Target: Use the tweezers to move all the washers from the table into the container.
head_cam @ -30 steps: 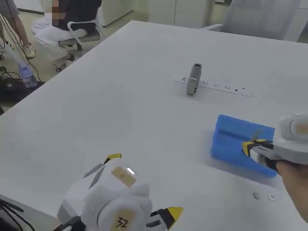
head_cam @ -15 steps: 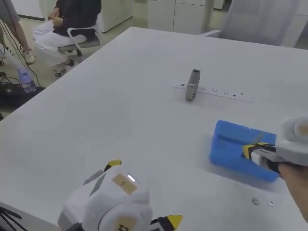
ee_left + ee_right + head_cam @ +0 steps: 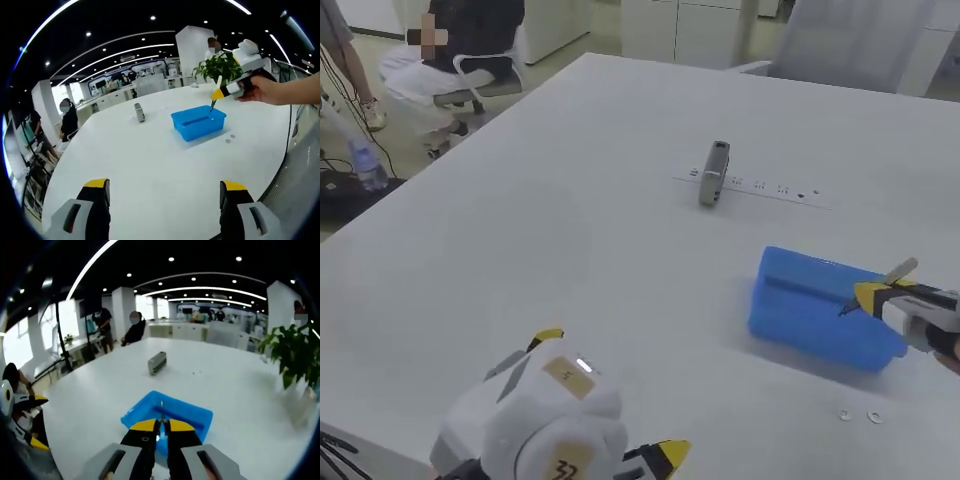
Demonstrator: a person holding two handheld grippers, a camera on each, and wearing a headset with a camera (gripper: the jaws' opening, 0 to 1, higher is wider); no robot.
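Tweezers (image 3: 161,409) in right claw (image 3: 161,424), over container (image 3: 800,305).

R hand-held gripper (image 3: 876,294) holds tweezers (image 3: 848,306) over blue container (image 3: 800,305) on white surface (image 3: 570,230); 2 washers (image 3: 844,414) lie just beside the container. L hand-held gripper (image 3: 610,400) sits at btm, jaws apart.

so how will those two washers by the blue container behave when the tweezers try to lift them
The washers look tiny and flat against the table, so probably light but hard to get under. The table looks smooth, so they may skid when nudged. Thin tweezers could let one slip.
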